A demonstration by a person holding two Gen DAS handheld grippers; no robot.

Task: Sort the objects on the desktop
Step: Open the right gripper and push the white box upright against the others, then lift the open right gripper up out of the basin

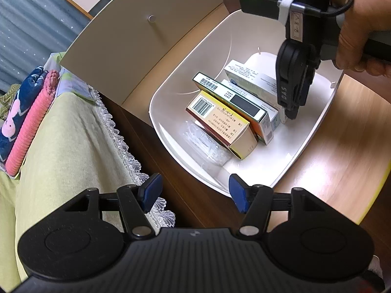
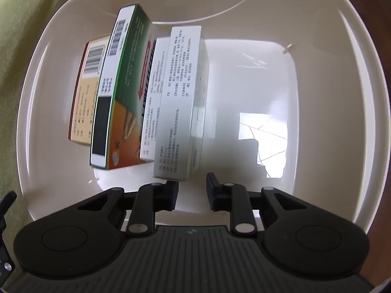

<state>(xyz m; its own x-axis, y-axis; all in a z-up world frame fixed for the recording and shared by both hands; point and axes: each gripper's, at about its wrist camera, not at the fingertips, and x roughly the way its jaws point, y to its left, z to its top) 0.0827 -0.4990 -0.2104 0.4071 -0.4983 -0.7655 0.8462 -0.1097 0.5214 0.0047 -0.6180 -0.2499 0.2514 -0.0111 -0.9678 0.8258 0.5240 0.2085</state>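
I see one white bin point(image 1: 315, 131) on the wooden bench point(image 1: 342, 161), holding four boxes point(image 2: 127, 92) on edge, side by side. My right hand-held gripper point(image 2: 191, 193) hangs inside, parted and empty; my left hand-held gripper point(image 1: 195, 193) gapes empty outside the rim.

Glossy white plastic bin point(image 2: 317, 48), printed cardboard boxes point(image 2: 180, 97), grained wooden desktop point(image 1: 342, 146).

You can't read the blurred print on the white box point(image 2: 180, 102), and the right gripper point(image 1: 289, 114) hides that box's near end from your left camera.
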